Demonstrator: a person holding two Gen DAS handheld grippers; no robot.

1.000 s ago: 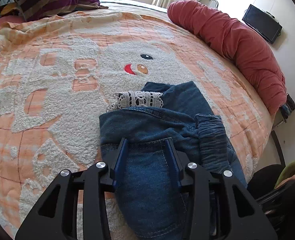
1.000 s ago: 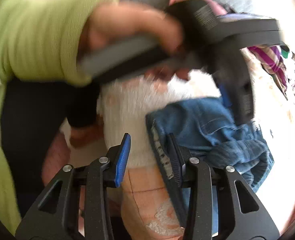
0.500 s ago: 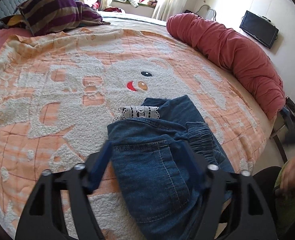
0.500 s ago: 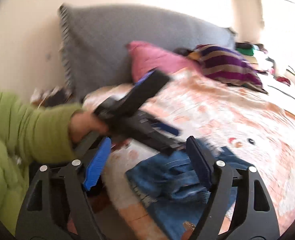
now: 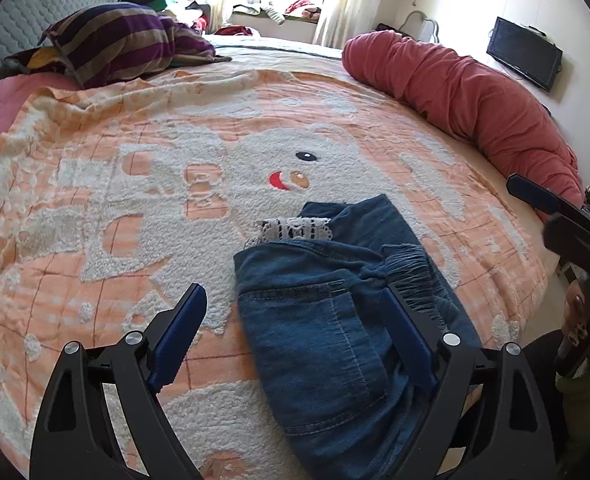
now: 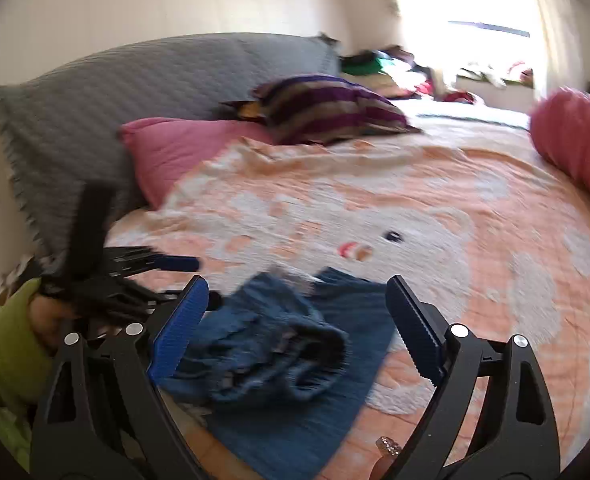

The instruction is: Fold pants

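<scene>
A folded pair of blue denim pants (image 5: 327, 320) is laid on the near part of a nubby orange-and-white bedspread (image 5: 135, 184), a white lace trim (image 5: 295, 229) showing at its far edge. A long rolled red quilt (image 5: 467, 96) is seen on the right, a striped pillow (image 5: 119, 40) far left. Both the left gripper (image 5: 295, 332) and right gripper (image 6: 297, 326) have just been opening and are spread wide above the denim, nothing grasped.

**Both claws spread wide**

The left claw (image 5: 293, 334) tilted downward, its jaws just opened, gripping nothing. The right claw (image 6: 297, 326) likewise had just opened, pads pressing nothing. A green sleeve (image 6: 3, 352) covered the left arm holding its claw's handle.
</scene>
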